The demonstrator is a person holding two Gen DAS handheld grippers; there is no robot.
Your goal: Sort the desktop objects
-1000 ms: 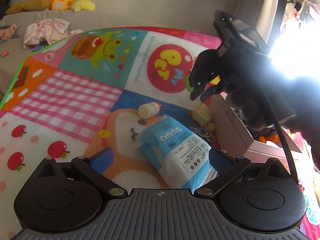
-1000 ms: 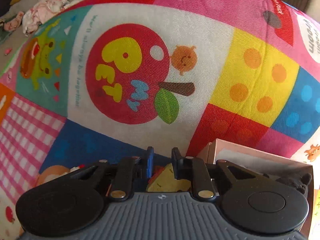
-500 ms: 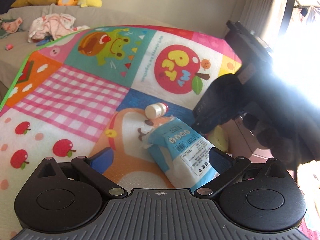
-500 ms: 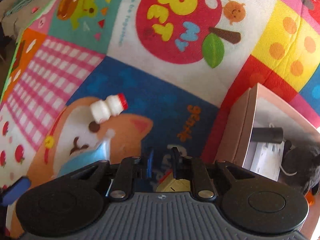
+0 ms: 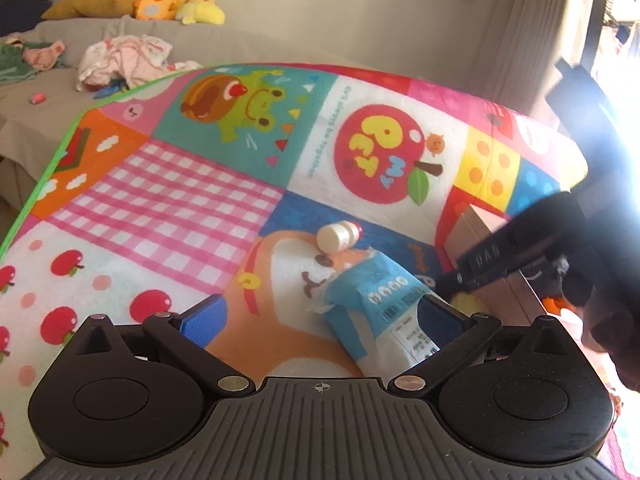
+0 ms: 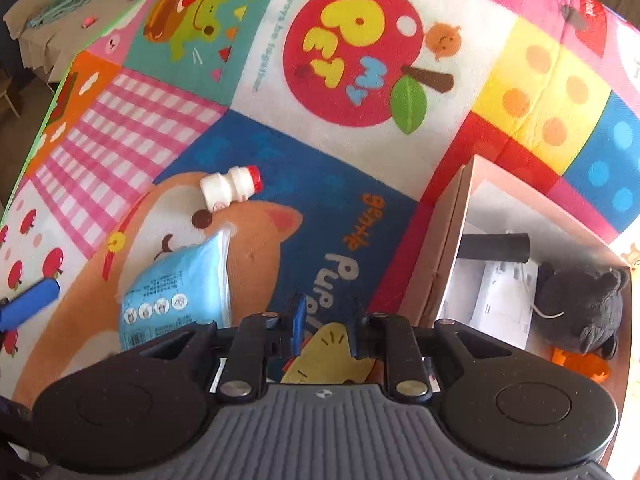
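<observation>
Right tongs [image 6: 326,322] pinching a yellow toy [image 6: 330,358], just beside the pink box [image 6: 434,256]. Left tongs [image 5: 320,316] spread wide over the blue packet [image 5: 384,312] near that box.

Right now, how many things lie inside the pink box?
4 visible: black tube, white paper, dark plush animal, orange item. More may be hidden.

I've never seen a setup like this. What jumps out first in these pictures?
The loud cartoon play mat fills both views. A blue-and-white packet and a small white bottle with a red cap lie on it. At the right an open pink box holds a dark plush toy, while the right gripper pinches a yellow toy.
</observation>
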